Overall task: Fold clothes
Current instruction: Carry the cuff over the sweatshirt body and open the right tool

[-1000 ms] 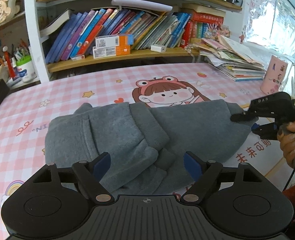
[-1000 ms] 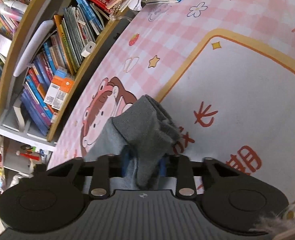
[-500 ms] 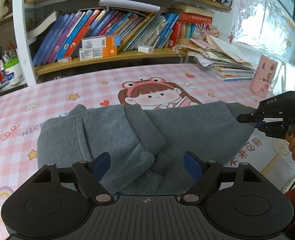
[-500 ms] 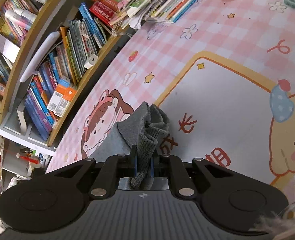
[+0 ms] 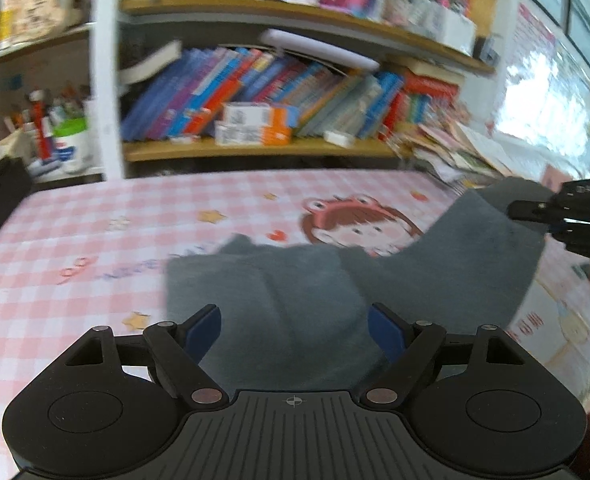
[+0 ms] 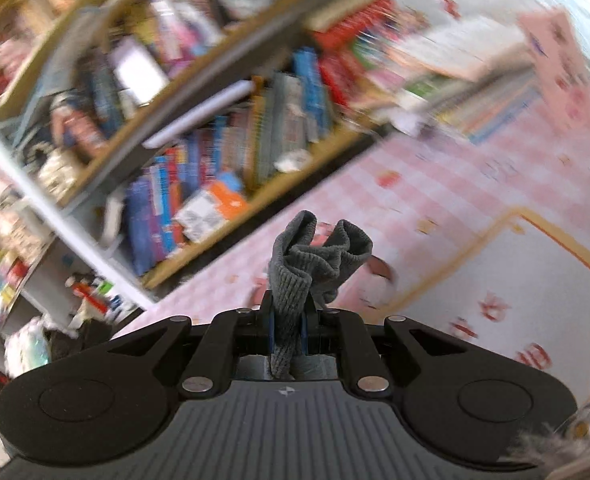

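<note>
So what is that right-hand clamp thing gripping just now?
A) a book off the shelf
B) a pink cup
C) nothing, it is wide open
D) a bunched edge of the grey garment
D: in the right wrist view the right gripper has its blue pads pinched on a ribbed fold of the grey garment, and the left wrist view shows that side lifted off the table.
</note>
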`<state>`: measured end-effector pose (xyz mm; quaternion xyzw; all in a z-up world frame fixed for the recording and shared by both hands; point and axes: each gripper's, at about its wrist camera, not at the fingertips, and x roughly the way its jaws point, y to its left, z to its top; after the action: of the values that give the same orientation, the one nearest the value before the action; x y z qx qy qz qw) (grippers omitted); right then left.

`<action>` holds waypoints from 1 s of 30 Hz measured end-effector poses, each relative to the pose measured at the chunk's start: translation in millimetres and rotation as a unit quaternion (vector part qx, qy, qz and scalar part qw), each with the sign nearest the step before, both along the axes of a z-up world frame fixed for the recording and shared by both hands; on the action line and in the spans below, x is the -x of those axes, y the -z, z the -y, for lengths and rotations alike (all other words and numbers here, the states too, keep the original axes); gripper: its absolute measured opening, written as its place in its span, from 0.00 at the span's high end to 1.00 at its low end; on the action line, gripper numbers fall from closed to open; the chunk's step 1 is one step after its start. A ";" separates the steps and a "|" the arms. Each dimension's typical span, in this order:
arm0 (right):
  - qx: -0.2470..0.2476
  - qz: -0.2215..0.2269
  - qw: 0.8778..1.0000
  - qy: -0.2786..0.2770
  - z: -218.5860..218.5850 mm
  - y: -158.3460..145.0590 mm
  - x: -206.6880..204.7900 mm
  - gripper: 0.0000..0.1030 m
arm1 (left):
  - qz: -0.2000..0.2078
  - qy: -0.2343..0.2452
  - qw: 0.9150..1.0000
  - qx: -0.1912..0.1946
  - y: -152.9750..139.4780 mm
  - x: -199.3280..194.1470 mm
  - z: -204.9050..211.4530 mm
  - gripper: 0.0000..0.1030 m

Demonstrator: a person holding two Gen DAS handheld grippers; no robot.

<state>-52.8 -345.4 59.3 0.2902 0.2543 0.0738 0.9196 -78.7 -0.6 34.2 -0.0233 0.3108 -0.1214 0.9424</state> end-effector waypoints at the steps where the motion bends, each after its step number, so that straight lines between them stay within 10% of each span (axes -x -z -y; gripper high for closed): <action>1: 0.009 0.011 1.000 -0.011 -9.8 -6.3 1.3 0.90 | 0.002 -0.007 1.000 0.004 -0.9 0.0 -8.1 0.20; 7: 0.093 0.075 0.985 -0.127 -87.7 -35.8 11.1 0.90 | 0.011 -0.045 0.999 0.025 -3.8 0.2 -55.6 0.20; 18: 0.262 0.006 0.883 -0.389 -230.6 11.8 8.3 0.74 | -0.008 -0.087 0.994 0.067 8.9 3.7 -115.9 0.20; 30: 0.199 0.079 0.901 -0.378 -217.5 -12.0 21.1 0.39 | 0.011 -0.061 0.994 0.089 3.6 -14.5 -119.4 0.20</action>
<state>-73.9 -127.9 71.3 -0.0234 0.2805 0.3866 0.8783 -64.2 118.8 30.6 -0.1249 0.2860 -0.0913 0.9457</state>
